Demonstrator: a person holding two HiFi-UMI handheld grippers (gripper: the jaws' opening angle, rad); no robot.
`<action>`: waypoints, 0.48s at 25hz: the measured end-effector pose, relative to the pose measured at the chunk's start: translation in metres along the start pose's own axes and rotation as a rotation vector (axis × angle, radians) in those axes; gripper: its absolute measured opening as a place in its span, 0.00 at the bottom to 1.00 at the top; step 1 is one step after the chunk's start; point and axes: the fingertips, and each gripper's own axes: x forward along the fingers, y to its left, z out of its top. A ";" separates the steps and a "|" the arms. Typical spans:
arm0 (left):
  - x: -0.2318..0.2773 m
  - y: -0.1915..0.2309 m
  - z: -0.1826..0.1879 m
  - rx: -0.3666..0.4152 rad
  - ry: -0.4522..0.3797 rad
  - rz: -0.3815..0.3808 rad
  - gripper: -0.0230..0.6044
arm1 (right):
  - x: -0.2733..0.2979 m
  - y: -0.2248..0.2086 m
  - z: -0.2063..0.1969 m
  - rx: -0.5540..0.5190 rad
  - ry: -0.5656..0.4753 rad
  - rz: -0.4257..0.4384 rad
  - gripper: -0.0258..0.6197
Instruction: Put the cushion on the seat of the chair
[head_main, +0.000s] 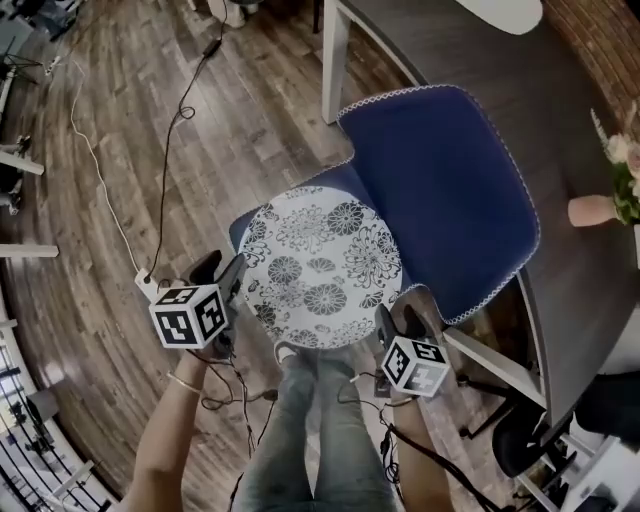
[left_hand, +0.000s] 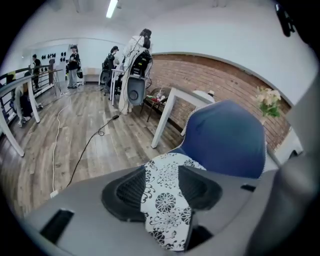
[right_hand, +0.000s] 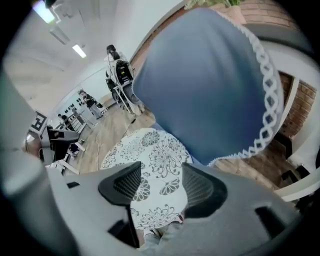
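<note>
Looking down through the head view, I see the cushion (head_main: 322, 268), a round white one with a dark floral print, lying flat on the seat of the blue chair (head_main: 450, 190). It covers most of the seat, and only a sliver of blue shows past its rim at 9 o'clock. The chair's backrest, edged with white lace trim, rises from the cushion's 2 o'clock side.

My left gripper (head_main: 222, 272) sits at the cushion's 8 o'clock edge, its marker cube (head_main: 188, 316) toward me. In the left gripper view its jaws stand wide apart, with the printed fabric visible through the gap and neither pad pressing on it.

My right gripper (head_main: 405, 312) is at the cushion's 4 o'clock edge. Its own view shows the same: jaws spread, the cushion and blue backrest visible between and beyond them, nothing clamped.

The person's legs (head_main: 315, 430) stand at 6 o'clock, just below the cushion. A dark table (head_main: 590, 270) curves behind the chair from 12 to 3 o'clock, and a pink pot (head_main: 592, 210) rests on it at 3 o'clock. A thin cable (head_main: 175, 130) trails across the wooden floor (head_main: 120, 120) at 10 o'clock.
</note>
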 end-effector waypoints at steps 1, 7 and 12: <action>-0.017 -0.009 0.006 -0.001 -0.023 -0.007 0.34 | -0.013 0.007 0.011 -0.013 -0.022 0.010 0.43; -0.114 -0.049 0.072 -0.004 -0.221 -0.018 0.24 | -0.093 0.059 0.109 -0.074 -0.231 0.106 0.29; -0.201 -0.074 0.123 0.039 -0.375 0.012 0.09 | -0.183 0.089 0.175 -0.139 -0.399 0.107 0.21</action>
